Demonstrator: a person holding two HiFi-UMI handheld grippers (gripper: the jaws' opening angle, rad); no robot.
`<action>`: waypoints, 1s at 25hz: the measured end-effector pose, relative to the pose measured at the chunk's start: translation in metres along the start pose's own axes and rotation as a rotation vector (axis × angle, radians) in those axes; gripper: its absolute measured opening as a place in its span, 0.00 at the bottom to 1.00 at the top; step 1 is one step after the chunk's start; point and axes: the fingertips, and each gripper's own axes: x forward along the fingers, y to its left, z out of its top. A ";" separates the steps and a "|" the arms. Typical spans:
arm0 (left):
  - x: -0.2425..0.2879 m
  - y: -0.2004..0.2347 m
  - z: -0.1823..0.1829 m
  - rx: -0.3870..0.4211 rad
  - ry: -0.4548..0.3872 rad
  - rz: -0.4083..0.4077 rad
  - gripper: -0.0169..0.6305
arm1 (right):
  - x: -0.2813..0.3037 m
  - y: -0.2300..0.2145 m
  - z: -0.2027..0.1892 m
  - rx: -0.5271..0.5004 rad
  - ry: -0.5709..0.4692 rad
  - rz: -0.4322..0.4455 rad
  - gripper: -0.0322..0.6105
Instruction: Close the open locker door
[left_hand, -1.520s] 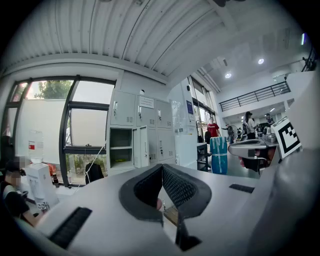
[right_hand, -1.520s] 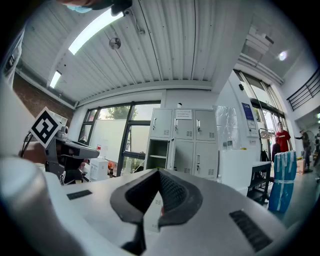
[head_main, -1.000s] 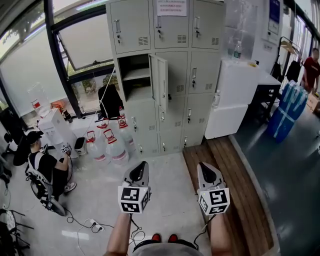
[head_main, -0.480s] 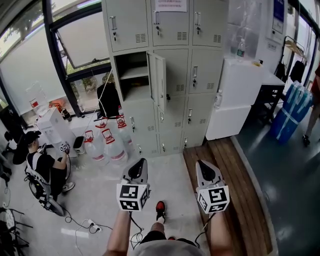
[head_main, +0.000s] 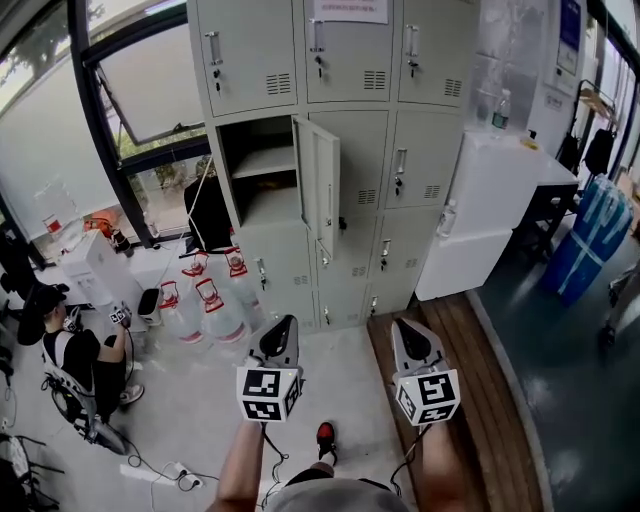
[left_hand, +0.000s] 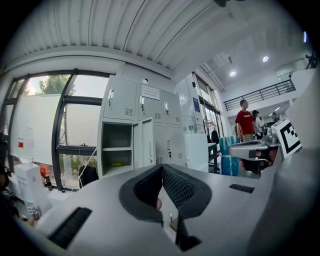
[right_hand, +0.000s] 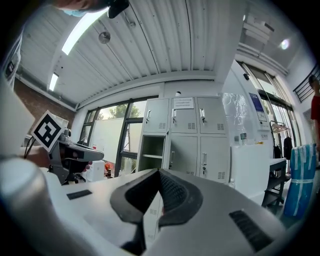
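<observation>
Head view: the locker door (head_main: 320, 185) hangs open at 12 o'clock, well ahead. The left gripper (head_main: 279, 330) and right gripper (head_main: 408, 332) are pressed together, empty; best walk closer, then push its free edge.

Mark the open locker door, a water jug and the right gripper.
open locker door (head_main: 320, 185): head view, middle of the door panel.
water jug (head_main: 207, 310): head view, its clear body.
right gripper (head_main: 408, 330): head view, tip of its closed jaws.
</observation>
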 end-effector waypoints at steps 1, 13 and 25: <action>0.012 0.007 0.003 0.001 -0.002 -0.001 0.06 | 0.014 -0.003 0.001 0.000 0.000 0.001 0.06; 0.125 0.081 0.012 -0.007 0.011 -0.011 0.06 | 0.147 -0.027 0.000 0.011 0.006 0.007 0.06; 0.166 0.117 0.010 -0.013 0.012 0.008 0.06 | 0.208 -0.037 -0.002 0.017 -0.004 0.032 0.06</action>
